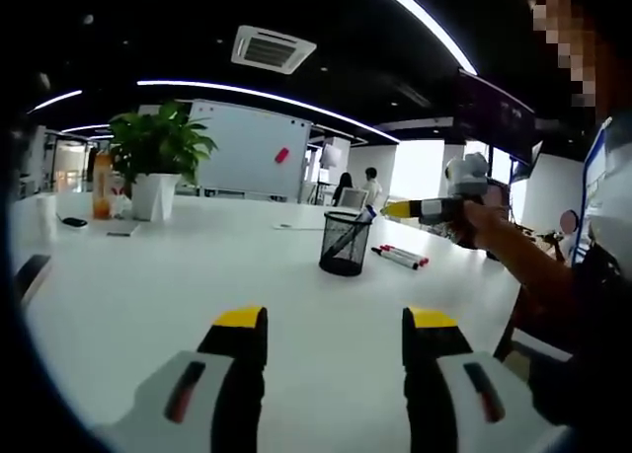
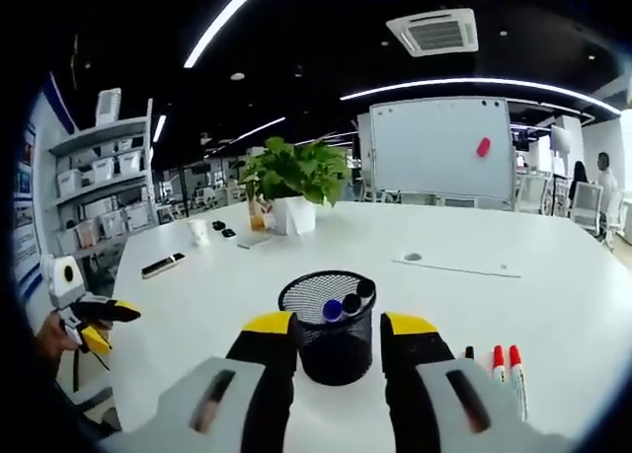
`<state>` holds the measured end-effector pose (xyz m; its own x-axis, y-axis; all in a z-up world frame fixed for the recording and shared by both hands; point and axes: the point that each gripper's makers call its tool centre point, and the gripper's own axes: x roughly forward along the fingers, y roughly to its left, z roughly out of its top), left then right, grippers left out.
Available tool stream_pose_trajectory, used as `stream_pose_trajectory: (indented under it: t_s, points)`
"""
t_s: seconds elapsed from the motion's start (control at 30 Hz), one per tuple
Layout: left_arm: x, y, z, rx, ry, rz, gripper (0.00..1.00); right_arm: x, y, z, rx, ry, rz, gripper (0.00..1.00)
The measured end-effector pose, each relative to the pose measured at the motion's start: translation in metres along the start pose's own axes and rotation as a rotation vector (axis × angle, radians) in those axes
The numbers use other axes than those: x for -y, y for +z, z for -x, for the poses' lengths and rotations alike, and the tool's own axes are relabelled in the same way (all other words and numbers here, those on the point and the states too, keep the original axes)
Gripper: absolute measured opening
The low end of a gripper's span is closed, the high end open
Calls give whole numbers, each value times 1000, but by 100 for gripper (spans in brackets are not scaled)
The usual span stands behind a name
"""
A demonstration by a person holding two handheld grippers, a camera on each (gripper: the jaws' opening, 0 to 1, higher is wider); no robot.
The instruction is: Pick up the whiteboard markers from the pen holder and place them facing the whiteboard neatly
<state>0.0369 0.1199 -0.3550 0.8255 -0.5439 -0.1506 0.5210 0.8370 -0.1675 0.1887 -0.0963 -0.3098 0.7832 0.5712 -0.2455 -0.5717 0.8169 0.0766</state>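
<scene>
A black mesh pen holder (image 1: 346, 243) stands on the white table (image 1: 148, 305); in the right gripper view the pen holder (image 2: 334, 335) sits just beyond my open right gripper (image 2: 341, 327), framed by its jaws. Blue- and black-capped markers (image 2: 343, 304) stand inside it. Three markers (image 2: 502, 366), two red-capped and one black-capped, lie side by side right of the holder, seen as markers (image 1: 400, 257) in the left gripper view. There the right gripper (image 1: 420, 209) hovers over the holder. My left gripper (image 1: 336, 325) is open and empty above bare table, seen as the left gripper (image 2: 97, 320) far left.
A whiteboard (image 2: 444, 147) with a red eraser stands beyond the table's far edge. A potted plant (image 1: 158, 157), an orange bottle (image 1: 102, 185) and a phone (image 1: 74, 221) sit at the far left. A sheet of paper (image 2: 454, 265) lies mid-table. Shelves (image 2: 99, 177) line the wall.
</scene>
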Motion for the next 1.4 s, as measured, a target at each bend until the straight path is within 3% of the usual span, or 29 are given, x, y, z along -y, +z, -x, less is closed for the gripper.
stream_pose_trajectory:
  t_s: [0.63, 0.77, 1.03, 1.4]
  points:
    - [-3, 0, 5, -1, 16, -2, 56, -1, -9, -15, -16, 13, 14, 26]
    - [-4, 0, 5, -1, 20, -3, 56, -6, -4, -18, -1, 23, 15, 26]
    - [-5, -1, 6, -2, 23, -1, 56, -10, -7, -29, -31, 29, 61, 24]
    - [-6, -1, 7, -1, 24, -2, 56, -11, -9, -33, -93, 42, 138, 15]
